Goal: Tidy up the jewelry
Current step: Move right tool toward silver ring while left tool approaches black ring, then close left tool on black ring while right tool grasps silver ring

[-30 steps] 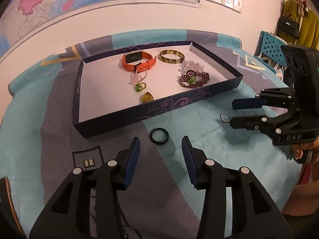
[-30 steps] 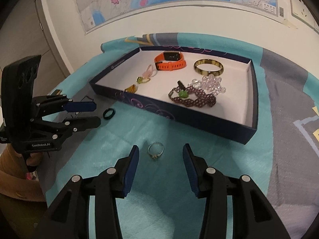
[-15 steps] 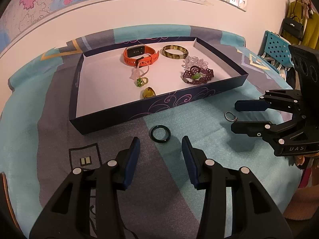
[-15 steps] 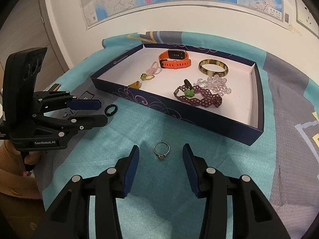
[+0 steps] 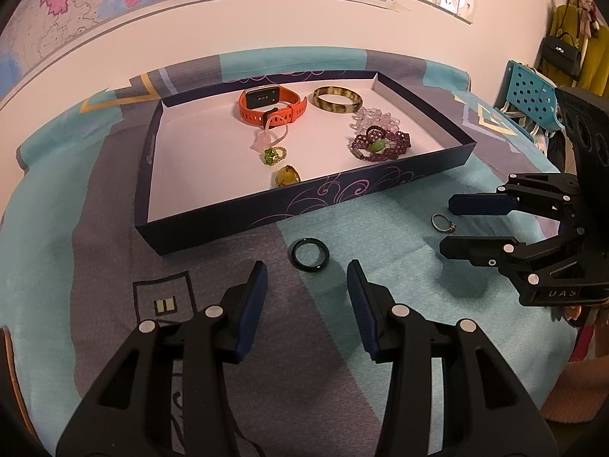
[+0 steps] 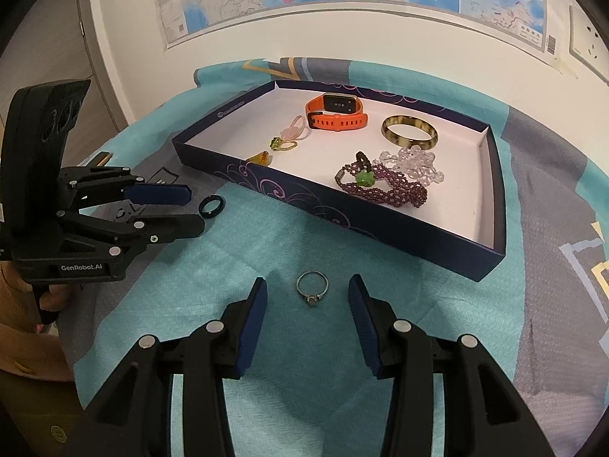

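Left tongs [image 5: 307, 278]: mine, spread apart, black ring [image 5: 310, 255] just ahead.
Right tongs [image 6: 307, 293]: mine, spread apart around silver ring [image 6: 312, 288], not touching.

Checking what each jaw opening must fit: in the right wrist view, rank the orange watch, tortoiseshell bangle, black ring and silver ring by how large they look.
1. orange watch
2. tortoiseshell bangle, only slightly smaller
3-4. silver ring and black ring look alike; the silver one lies nearer the camera, so I would not rank them.
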Demonstrator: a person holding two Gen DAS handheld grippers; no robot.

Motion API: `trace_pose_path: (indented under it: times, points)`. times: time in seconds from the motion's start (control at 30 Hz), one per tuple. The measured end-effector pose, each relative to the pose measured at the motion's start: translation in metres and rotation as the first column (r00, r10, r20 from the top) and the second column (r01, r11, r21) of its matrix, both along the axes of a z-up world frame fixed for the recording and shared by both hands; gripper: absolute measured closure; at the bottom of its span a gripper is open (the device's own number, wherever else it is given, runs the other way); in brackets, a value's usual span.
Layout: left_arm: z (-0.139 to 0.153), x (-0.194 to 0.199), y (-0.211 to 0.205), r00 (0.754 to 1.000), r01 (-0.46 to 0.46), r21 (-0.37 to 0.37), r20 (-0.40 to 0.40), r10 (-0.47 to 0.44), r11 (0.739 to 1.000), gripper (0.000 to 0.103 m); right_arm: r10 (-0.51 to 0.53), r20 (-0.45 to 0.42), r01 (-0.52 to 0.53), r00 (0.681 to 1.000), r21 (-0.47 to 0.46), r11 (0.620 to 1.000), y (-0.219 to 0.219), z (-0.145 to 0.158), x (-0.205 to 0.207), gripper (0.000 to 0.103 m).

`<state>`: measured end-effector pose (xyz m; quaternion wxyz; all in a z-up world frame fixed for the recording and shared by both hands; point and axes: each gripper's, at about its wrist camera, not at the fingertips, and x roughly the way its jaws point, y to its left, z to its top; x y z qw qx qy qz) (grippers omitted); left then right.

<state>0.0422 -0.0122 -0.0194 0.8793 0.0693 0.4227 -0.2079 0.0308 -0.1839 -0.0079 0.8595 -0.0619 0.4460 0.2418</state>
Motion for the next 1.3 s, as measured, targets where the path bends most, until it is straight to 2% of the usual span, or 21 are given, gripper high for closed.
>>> trace_pose_path:
  times: [0.43,0.73,0.77,0.97,1.3]
  points:
    - [-0.001,0.002,-0.004,1.0,-0.002,0.015,0.001,0.002,1.0,0.063,-0.005,0.006,0.005,1.0,-0.018,1.0,0.003,0.0,-0.002,0.076]
    - [-0.001,0.004,-0.01,1.0,0.008,0.025,0.003,-0.008,1.0,0.079,-0.012,0.005,0.012,1.0,-0.02,1.0,0.004,0.0,0.0,0.087]
    - [-0.002,0.003,-0.011,1.0,0.014,0.025,0.003,-0.014,1.0,0.082,-0.012,0.004,0.012,1.0,-0.018,1.0,0.004,0.0,0.0,0.087]
    - [-0.002,0.002,-0.014,1.0,0.018,0.032,0.012,-0.018,0.999,0.083,-0.014,-0.001,0.014,1.0,0.0,1.0,0.001,0.0,0.001,0.088]
    - [0.002,-0.001,-0.01,1.0,0.006,-0.01,0.006,-0.006,1.0,0.083,-0.027,-0.012,0.028,1.0,0.053,0.998,-0.009,0.003,0.001,0.088]
